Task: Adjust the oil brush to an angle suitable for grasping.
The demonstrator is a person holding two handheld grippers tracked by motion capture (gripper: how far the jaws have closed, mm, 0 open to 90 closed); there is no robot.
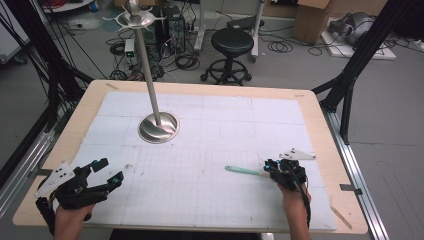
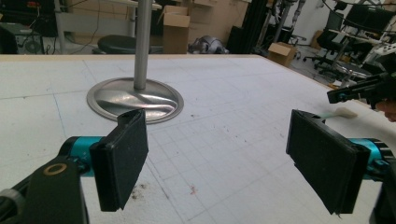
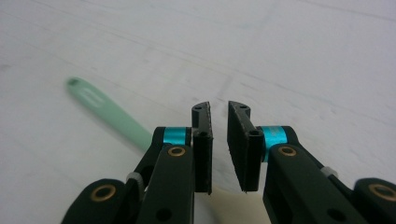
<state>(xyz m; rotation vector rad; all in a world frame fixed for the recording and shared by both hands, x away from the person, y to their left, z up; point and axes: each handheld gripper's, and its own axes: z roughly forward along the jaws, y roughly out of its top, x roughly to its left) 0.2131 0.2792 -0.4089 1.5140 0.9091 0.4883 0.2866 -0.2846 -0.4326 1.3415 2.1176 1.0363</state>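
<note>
A mint-green utensil lies flat on the white gridded mat, at the right front. Its slotted handle runs off to the left, and its cream head sits under my right gripper. The jaws of that gripper stand a narrow gap apart with nothing between them, just over the utensil's right end. My left gripper is held at the front left, wide open and empty. From there the right gripper shows far off, above the cream head.
A tall metal stand rises from a round steel base on the back left of the mat, with hooks at its top. The wooden table edges the mat. A stool, boxes and cables lie beyond.
</note>
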